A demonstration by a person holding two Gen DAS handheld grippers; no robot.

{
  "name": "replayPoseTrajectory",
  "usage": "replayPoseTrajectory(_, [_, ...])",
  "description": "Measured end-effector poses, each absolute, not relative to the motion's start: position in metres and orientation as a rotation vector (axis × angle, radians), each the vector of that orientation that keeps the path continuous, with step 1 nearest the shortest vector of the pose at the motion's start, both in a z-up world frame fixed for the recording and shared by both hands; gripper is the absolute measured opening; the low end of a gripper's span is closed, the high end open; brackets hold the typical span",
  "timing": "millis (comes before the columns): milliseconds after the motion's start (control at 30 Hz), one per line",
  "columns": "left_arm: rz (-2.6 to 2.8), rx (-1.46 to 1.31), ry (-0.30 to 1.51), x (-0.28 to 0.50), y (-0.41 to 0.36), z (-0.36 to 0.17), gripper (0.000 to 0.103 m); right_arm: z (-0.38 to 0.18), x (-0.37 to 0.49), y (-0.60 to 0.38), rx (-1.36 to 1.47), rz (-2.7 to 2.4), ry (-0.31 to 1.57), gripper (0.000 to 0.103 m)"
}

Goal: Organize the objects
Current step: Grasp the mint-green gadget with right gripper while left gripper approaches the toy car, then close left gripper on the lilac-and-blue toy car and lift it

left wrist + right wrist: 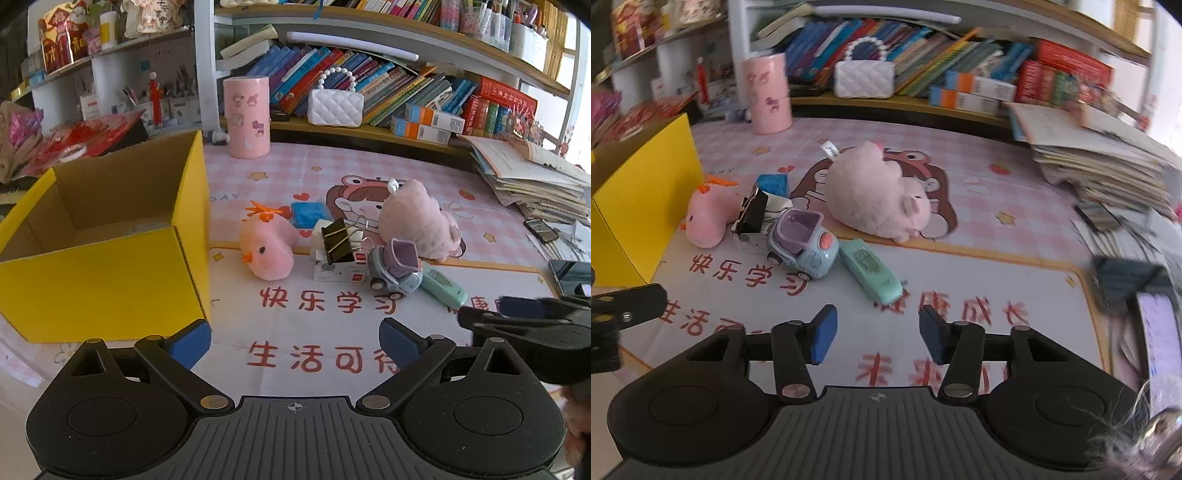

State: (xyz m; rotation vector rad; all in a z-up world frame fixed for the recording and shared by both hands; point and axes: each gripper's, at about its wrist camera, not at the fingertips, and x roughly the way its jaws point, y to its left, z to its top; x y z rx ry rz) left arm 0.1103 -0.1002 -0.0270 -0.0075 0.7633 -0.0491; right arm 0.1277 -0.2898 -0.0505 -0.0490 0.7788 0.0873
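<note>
An open yellow cardboard box (110, 280) stands at the left; it also shows in the right wrist view (646, 192). On the mat lie a pink chick plush (266, 245) (709, 214), a black binder clip (340, 240) (751, 214) on a small white box (338, 267), a blue toy car (395, 271) (805, 247), a mint green device (443, 286) (871, 271), a pink pig plush (417, 218) (879, 192) and a blue item (308, 214). My left gripper (295, 341) is open and empty. My right gripper (877, 334) is open and empty, short of the green device.
A pink cylinder (246, 116) and a white quilted purse (335, 105) stand at the back by shelves of books. A stack of papers (532, 177) and a phone (1160, 347) lie at the right. The right gripper shows at the right of the left wrist view (524, 317).
</note>
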Motion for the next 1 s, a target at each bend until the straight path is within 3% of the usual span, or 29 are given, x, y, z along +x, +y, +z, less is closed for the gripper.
replayPoseTrajectory(533, [-0.048, 0.019, 0.772, 0.126, -0.113, -0.027, 0.099, -0.08, 0.21, -0.285, -0.21, 0.318, 0.848, 0.041])
replayPoseTrajectory(567, [-0.057, 0.026, 0.771, 0.127, -0.115, -0.027, 0.099, -0.08, 0.212, -0.286, -0.208, 0.331, 0.845, 0.036])
replayPoseTrajectory(600, [-0.066, 0.031, 0.77, 0.129, -0.117, -0.027, 0.099, -0.08, 0.214, -0.287, -0.205, 0.351, 0.852, 0.025])
replayPoseTrajectory(633, [-0.074, 0.037, 0.769, 0.13, -0.121, -0.028, 0.099, -0.08, 0.216, -0.289, -0.193, 0.37, 0.858, 0.023])
replayPoseTrajectory(1000, [-0.167, 0.156, 0.764, 0.162, -0.172, -0.048, 0.095, -0.046, 0.195, -0.338, 0.052, 0.2, 0.824, 0.023])
